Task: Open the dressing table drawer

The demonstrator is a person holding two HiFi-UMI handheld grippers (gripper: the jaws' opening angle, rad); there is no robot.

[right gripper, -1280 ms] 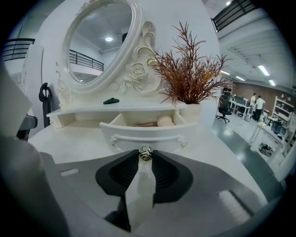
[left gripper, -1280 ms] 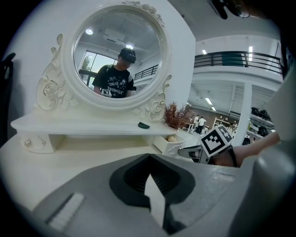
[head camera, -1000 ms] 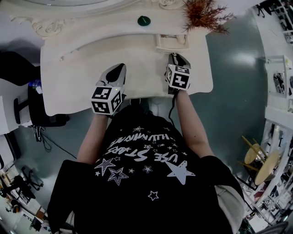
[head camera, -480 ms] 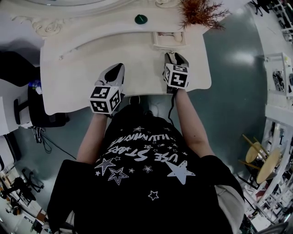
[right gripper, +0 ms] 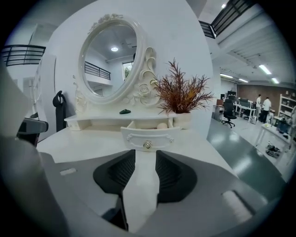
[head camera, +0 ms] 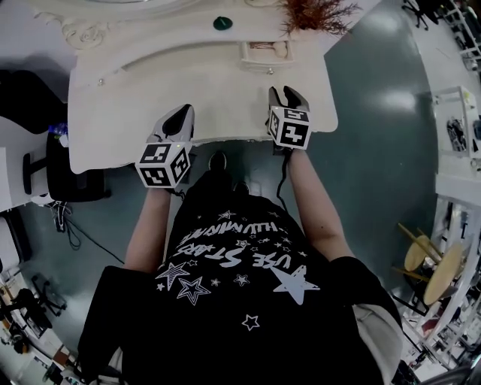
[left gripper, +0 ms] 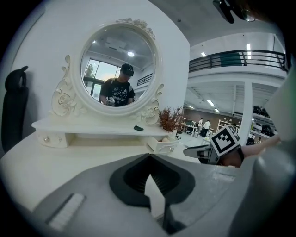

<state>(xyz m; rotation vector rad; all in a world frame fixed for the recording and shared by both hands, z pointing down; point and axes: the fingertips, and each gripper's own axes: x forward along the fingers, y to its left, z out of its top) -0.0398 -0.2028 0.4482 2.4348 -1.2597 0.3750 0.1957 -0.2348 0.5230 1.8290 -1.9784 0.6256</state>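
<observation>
The white dressing table (head camera: 150, 83) has a small drawer (head camera: 264, 54) standing pulled out at its back right, with a round item inside. In the right gripper view the drawer front (right gripper: 149, 135) and its metal knob (right gripper: 147, 145) lie straight ahead, a short way beyond the jaws. My right gripper (head camera: 285, 93) (right gripper: 144, 152) is open; its jaws have just been closing a little, with nothing between them. My left gripper (head camera: 182, 113) (left gripper: 149, 156) hovers over the table's front edge with its tips together, empty.
A dried reddish plant (head camera: 312, 13) (right gripper: 181, 95) stands behind the drawer, and a dark green item (head camera: 220, 23) lies on the shelf. The oval mirror (left gripper: 119, 69) rises at the back. A black chair (head camera: 52, 177) stands left of the table; wooden stools (head camera: 425, 263) stand far right.
Both grippers have drawn back from the drawer toward the table's front edge. The drawer stays pulled out.
</observation>
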